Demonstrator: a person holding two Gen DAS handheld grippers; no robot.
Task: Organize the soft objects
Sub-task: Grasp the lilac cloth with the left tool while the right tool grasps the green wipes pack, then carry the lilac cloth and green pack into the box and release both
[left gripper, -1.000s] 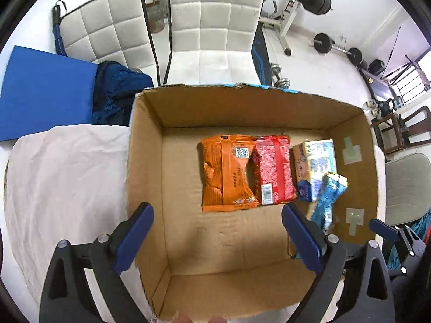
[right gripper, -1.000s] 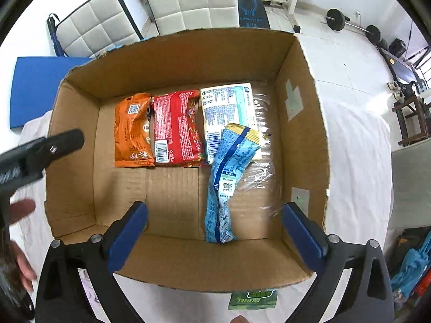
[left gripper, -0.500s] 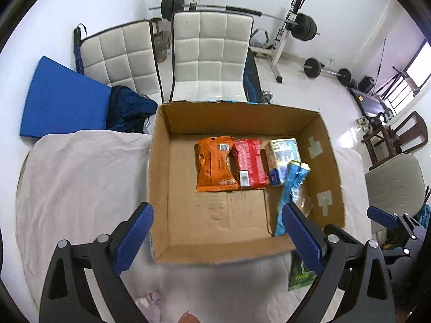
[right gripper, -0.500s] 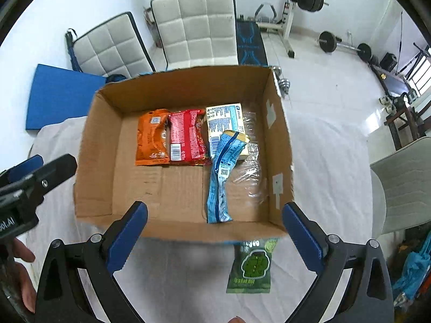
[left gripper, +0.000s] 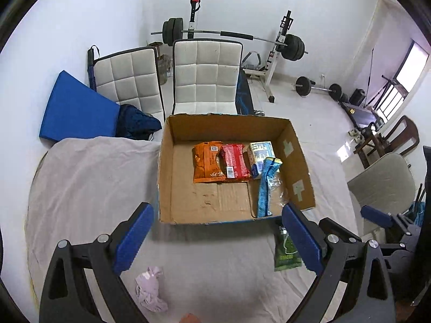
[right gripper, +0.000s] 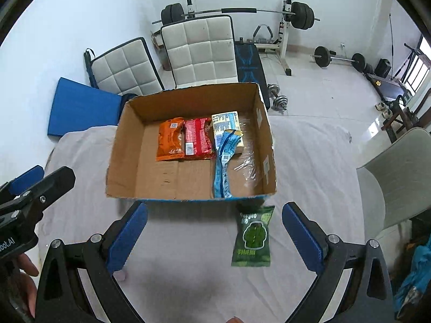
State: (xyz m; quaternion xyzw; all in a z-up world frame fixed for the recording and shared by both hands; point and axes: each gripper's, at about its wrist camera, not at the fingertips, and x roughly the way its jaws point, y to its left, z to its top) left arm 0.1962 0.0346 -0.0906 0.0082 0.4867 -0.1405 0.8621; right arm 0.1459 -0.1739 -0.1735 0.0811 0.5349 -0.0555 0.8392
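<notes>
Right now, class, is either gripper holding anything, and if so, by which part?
Nothing is held: the left gripper and the right gripper are both open, with only cloth between their fingers.

White walls (left gripper: 107,13) enclose the room; the floor (left gripper: 304,113) is pale and glossy, with glare near the right side. Two white quilted chairs (left gripper: 207,80) stand at the far edge of the worktop (left gripper: 80,177), which is covered in a pale, wrinkled cloth. A blue mat (left gripper: 75,110) leans against the left wall, with dark blue fabric (left gripper: 137,123) bundled beside it. Behind the chairs stands a barbell rack (left gripper: 231,36) loaded with black plates. A second barbell (left gripper: 317,87) lies on the floor. A window (left gripper: 409,70) at right admits daylight. A wooden chair (left gripper: 398,137) and a beige chair (left gripper: 382,180) stand off the right edge.
</notes>
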